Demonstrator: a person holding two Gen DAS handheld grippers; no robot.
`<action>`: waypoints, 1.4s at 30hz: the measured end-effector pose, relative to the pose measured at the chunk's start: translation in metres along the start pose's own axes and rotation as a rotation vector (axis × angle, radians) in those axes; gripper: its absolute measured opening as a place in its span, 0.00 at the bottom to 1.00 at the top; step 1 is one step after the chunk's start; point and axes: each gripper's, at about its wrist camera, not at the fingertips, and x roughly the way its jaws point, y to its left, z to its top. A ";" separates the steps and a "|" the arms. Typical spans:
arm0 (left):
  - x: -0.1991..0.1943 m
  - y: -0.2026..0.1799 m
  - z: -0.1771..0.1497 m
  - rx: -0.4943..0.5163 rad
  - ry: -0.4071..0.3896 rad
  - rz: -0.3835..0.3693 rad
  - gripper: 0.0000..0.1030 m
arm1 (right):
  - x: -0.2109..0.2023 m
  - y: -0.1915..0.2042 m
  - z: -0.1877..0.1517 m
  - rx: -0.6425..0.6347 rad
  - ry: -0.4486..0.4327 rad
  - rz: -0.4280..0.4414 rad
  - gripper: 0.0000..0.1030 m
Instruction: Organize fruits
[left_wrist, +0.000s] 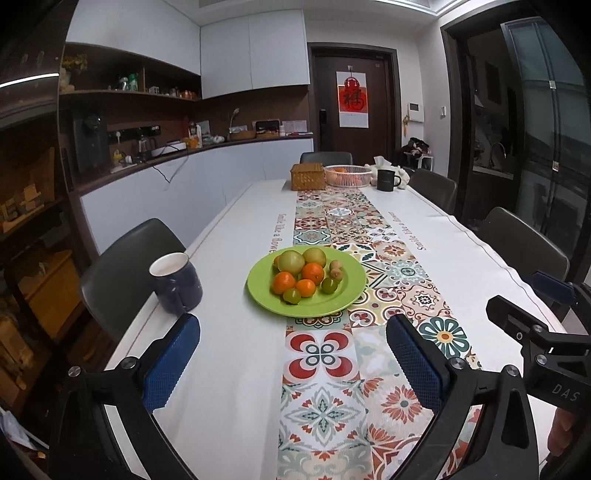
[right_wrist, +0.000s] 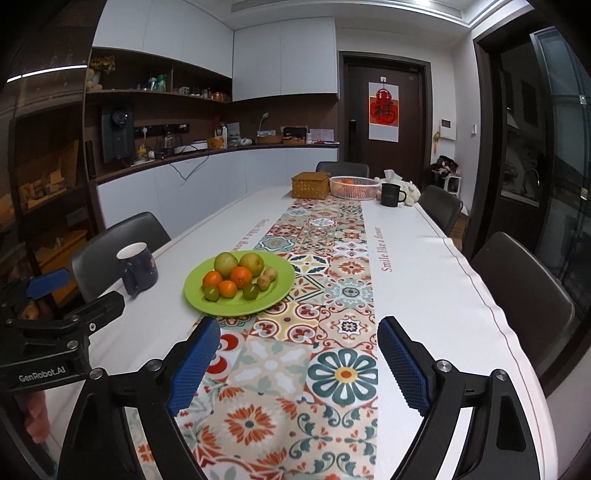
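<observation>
Your table (left_wrist: 229, 369) carries a patterned runner (left_wrist: 325, 398) down its middle. The green plate (left_wrist: 332, 306) sits on the runner's left edge, near a blue mug (left_wrist: 177, 284), with the fruit (left_wrist: 303, 275) piled on it. Your left gripper (left_wrist: 293, 365) and right gripper (right_wrist: 297, 363) both gape wide, empty, short of the plate.
</observation>
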 end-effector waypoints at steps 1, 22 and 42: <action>-0.003 0.001 -0.001 -0.001 0.000 -0.002 1.00 | -0.002 0.001 -0.001 0.000 -0.001 0.001 0.85; -0.021 0.003 -0.016 -0.018 0.012 0.005 1.00 | -0.020 0.010 -0.013 -0.017 -0.003 0.012 0.85; -0.020 0.007 -0.018 -0.025 0.017 0.020 1.00 | -0.014 0.011 -0.017 -0.014 0.024 0.017 0.85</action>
